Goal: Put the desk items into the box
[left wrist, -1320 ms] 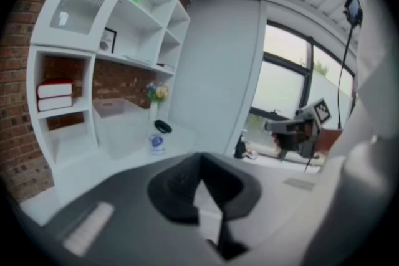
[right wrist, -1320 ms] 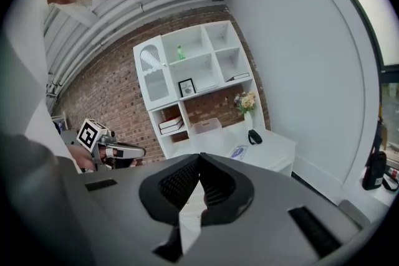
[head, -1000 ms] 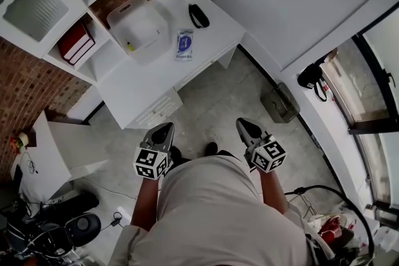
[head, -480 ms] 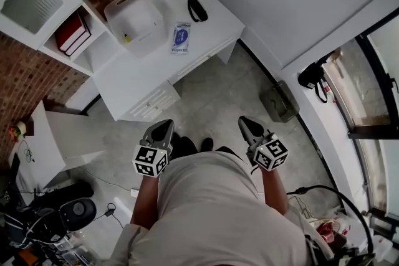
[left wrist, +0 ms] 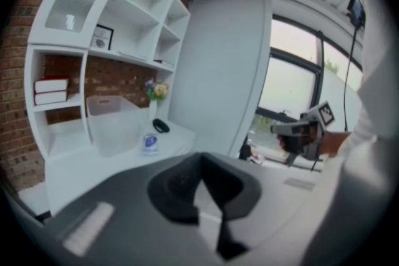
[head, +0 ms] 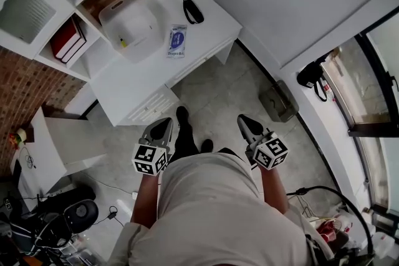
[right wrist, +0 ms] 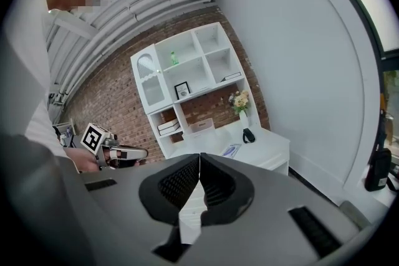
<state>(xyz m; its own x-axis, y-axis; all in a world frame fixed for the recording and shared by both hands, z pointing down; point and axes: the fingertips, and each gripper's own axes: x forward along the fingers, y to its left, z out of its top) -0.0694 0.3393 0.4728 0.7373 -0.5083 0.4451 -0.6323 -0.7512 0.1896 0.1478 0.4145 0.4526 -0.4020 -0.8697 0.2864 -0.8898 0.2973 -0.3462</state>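
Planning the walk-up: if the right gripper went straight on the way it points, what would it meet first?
Most likely the desk, near the packet, well ahead of the shut right gripper. Nothing shows in between. Depth is unclear, so I cannot tell whether it would meet the front edge or the top.

**CAMERA PLACEMENT: THREE VIEWS**

Head view: overhead, steeply down past the person (head: 218, 209); counter (head: 134, 81) far off at 11 o'clock.
Left gripper view: along the closed left tongs (left wrist: 201, 157); counter distant, 9 o'clock of the tips.
Right gripper view: along the closed right tongs (right wrist: 199, 156); counter distant, 1 o'clock.
Shared by all: counter, shelving (head: 93, 56).
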